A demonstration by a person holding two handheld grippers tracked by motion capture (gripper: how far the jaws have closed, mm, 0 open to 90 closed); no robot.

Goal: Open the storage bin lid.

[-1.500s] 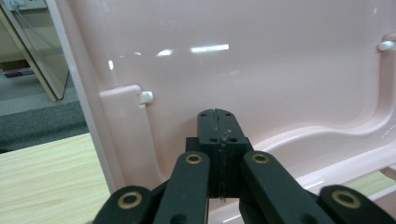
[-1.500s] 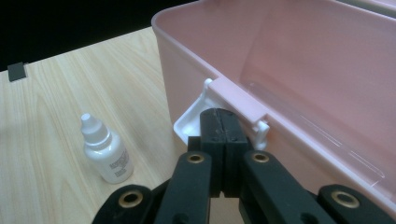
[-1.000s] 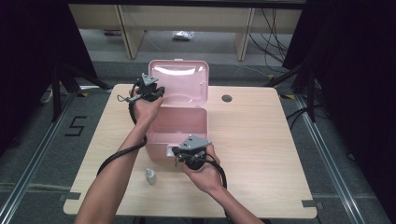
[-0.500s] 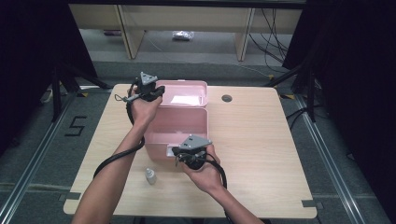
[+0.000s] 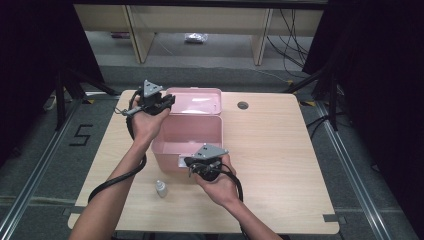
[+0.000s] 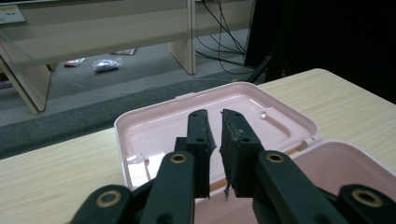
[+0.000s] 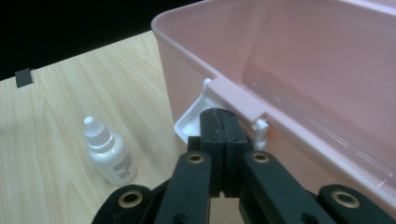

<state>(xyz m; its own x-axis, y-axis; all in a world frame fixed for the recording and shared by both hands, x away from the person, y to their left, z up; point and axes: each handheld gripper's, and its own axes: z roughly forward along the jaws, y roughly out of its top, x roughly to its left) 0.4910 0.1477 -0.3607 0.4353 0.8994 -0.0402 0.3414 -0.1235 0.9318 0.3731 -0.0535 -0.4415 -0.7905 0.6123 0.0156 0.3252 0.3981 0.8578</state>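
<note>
Lid [image 5: 194, 99] down flat now behind the box [image 5: 187, 137], hinged fully back onto the table [image 5: 280, 165], inner face up. Left gripper [image 6: 212, 126] off it, jaws just been opening, a narrow gap between them and nothing in it; in the left gripper view, hovering above the near edge of the lid. A second ago: lid upright, left gripper up at its left top corner. Half a second ago: lid well tipped back, gripper going with it. Now released, hand drawn a little up and away to the box's far left corner in the high view. Right gripper [image 7: 219, 135] unchanged through all three moments: jaws pressed together, at the white latch [image 7: 196, 122] under the pink tab on the box's front wall; whether pinching that latch or merely butted against it, hard to tell. Box itself in the same spot, mid-table, open and empty as far as visible. Dropper bottle [image 5: 160, 188] upright on the table just left of the right gripper, near the box's front corner, untouched. Judging from this: opening done, box steadied, bottle likely next in.
</note>
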